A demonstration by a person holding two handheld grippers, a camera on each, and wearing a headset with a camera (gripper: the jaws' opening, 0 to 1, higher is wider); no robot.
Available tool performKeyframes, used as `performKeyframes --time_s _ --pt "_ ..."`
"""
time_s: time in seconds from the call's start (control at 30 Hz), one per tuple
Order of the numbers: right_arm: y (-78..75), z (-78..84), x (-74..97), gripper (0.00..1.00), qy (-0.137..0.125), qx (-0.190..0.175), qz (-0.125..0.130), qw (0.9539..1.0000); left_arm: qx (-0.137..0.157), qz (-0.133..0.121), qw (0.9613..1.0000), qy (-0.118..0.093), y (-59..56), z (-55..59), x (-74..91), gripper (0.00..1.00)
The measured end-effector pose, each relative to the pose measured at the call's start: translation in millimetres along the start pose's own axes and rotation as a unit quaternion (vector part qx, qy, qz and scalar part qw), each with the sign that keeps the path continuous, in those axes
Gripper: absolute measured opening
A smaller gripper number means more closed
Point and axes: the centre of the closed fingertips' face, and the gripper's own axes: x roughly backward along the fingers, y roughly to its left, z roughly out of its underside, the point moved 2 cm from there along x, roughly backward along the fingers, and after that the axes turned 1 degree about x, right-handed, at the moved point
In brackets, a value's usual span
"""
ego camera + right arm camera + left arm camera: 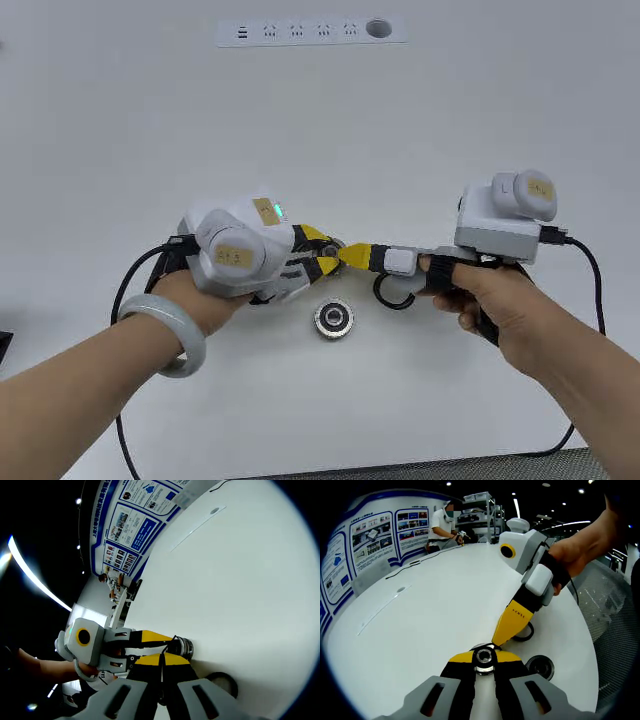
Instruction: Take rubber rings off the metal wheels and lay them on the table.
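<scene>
The left gripper (318, 252) has its yellow-tipped jaws clenched on a metal wheel (484, 658), held above the bench (420, 120) around its middle, nearer the near edge than the far one. That grip is the anchor. It should hold firm on the metal faces and leave the rim free.

Just below, a second wheel (333, 319) lies flat on the bench, apart from both grippers.

The right gripper (356, 256) meets the held wheel from the other side, its jaws pressed together at the rim; whether rubber is caught between them is too small to tell. If it is, I would peel at one spot, pulling outward and across the wheel's face rather than straight away, so the ring rolls off instead of stretching and snapping back.

Under the right gripper a loose rubber ring (393, 296) lies on the bench — the next one belongs beside it.
</scene>
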Motion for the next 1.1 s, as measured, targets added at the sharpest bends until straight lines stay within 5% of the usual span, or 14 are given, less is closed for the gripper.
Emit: performKeyframes --time_s 0.53,1.1 --pt "-8.3 -1.6 0.8 0.02 -0.012 0.002 0.019 0.9998 0.002 -0.001 0.9998 -0.017 -1.7 -3.0 6.8 0.16" --pt "2.7 -9.7 -2.4 0.02 -0.024 0.001 0.000 0.9997 0.016 -0.016 0.9996 -0.016 6.2 8.1 25.5 0.24"
